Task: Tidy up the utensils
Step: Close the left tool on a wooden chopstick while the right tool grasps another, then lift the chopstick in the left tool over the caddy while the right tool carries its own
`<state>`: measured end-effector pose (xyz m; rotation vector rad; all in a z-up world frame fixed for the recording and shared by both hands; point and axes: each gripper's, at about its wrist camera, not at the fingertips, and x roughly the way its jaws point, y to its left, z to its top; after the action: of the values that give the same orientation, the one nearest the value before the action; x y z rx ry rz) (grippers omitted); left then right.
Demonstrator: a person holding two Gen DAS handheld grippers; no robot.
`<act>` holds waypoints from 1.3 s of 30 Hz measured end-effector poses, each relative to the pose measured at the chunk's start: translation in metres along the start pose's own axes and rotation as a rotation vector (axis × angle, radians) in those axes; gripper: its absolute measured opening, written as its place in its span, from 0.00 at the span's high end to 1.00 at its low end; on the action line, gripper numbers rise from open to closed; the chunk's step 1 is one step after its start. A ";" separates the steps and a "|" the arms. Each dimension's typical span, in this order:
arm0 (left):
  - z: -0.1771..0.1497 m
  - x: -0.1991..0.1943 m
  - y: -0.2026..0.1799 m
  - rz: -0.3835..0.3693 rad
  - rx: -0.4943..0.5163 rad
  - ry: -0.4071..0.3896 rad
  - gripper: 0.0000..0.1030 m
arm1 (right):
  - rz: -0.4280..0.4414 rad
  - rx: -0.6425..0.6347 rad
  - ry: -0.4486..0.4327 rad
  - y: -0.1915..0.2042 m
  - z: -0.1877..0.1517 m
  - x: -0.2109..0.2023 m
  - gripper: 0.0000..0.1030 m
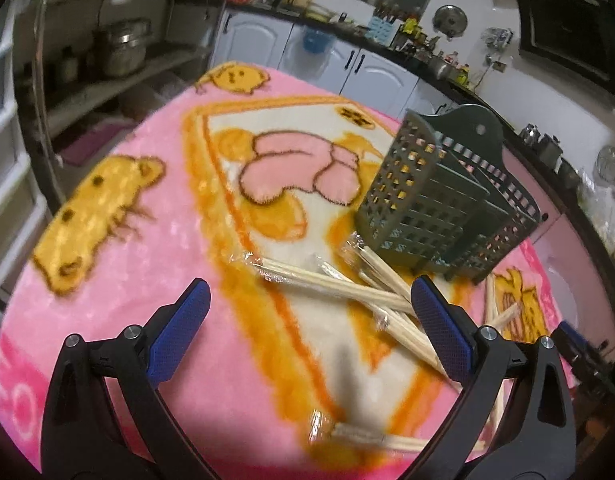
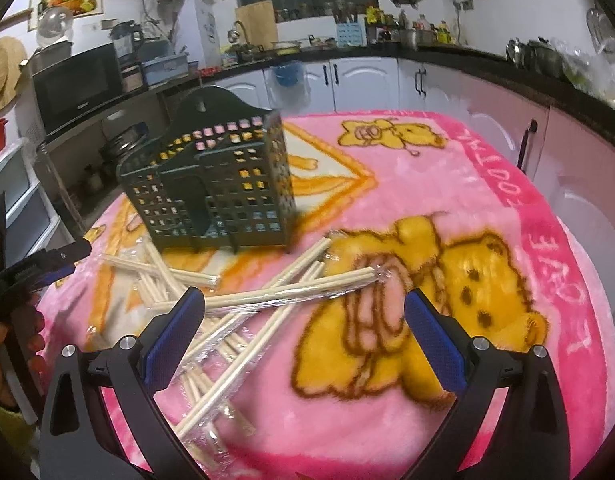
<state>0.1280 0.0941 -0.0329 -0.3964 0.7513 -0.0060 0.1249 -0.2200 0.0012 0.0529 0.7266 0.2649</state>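
A dark green perforated utensil holder (image 1: pixel 439 204) (image 2: pixel 211 184) stands upright on the pink blanket. Several pairs of plastic-wrapped wooden chopsticks (image 1: pixel 347 288) (image 2: pixel 275 294) lie scattered in front of it. My left gripper (image 1: pixel 309 300) hangs open above the blanket, with its right fingertip over the chopstick pile and nothing between the fingers. My right gripper (image 2: pixel 303 310) is also open and holds nothing; a long wrapped pair runs across the gap beneath it. The left gripper (image 2: pixel 59 258) shows at the left edge of the right wrist view, held by a hand (image 2: pixel 11 340).
A pink fleece blanket (image 1: pixel 155 264) (image 2: pixel 507 208) with yellow bear pictures covers the table. White kitchen cabinets (image 2: pixel 363 76) and a cluttered dark counter run behind it. A shelf with metal pots (image 1: pixel 119 52) stands on the left, a microwave (image 2: pixel 79 80) beyond the holder.
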 end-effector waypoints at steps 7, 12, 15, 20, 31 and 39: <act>0.009 0.020 0.018 -0.040 -0.091 0.041 0.18 | 0.036 0.120 0.083 -0.026 0.005 0.024 0.13; 0.012 0.030 0.026 -0.074 -0.146 0.065 0.31 | 0.081 0.211 0.155 -0.041 0.005 0.045 0.25; 0.013 0.035 0.030 -0.081 -0.162 0.070 0.41 | 0.103 0.278 0.183 -0.051 0.007 0.056 0.30; 0.015 0.042 0.037 -0.094 -0.194 0.085 0.53 | 0.111 0.356 0.192 -0.064 0.011 0.067 0.36; 0.016 0.042 0.040 -0.113 -0.197 0.076 0.78 | 0.135 0.398 0.164 -0.076 0.021 0.070 0.91; 0.021 0.026 0.030 -0.124 -0.137 0.025 0.90 | 0.193 0.283 0.040 -0.055 0.044 0.037 0.93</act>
<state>0.1569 0.1251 -0.0467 -0.5737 0.7530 -0.0763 0.1930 -0.2620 0.0020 0.3891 0.7962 0.3462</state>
